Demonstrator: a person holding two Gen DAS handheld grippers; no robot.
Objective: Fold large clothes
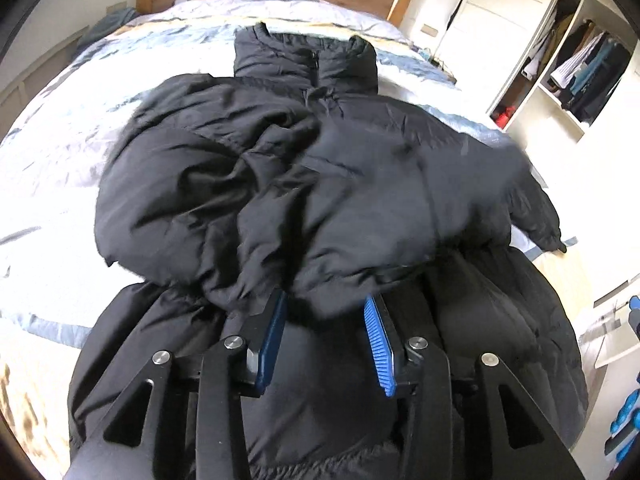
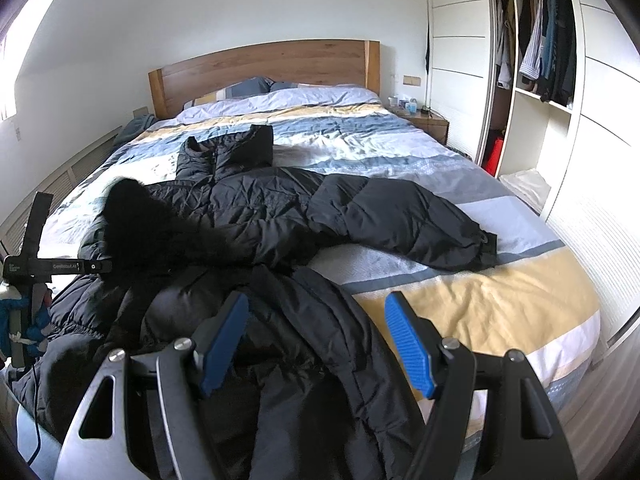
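Note:
A large black puffer jacket (image 1: 304, 168) lies on the bed, collar toward the headboard. My left gripper (image 1: 326, 308) is over its lower body with its jaws apart; a puffy fold of the jacket, the left sleeve folded across the front, bulges over and between the blue pads (image 1: 378, 344). Whether it pinches the cloth I cannot tell. In the right wrist view the jacket (image 2: 260, 216) shows with its right sleeve (image 2: 404, 220) stretched out to the right. My right gripper (image 2: 318, 308) is open and empty, hovering above the jacket's hem near the bed's foot.
The bed (image 2: 480, 300) has a striped blue, white and yellow cover and a wooden headboard (image 2: 260, 68). An open wardrobe (image 2: 536, 80) with hanging clothes stands to the right. A nightstand (image 2: 428, 120) is by the bed. The left gripper's body (image 2: 32, 264) shows at the left edge.

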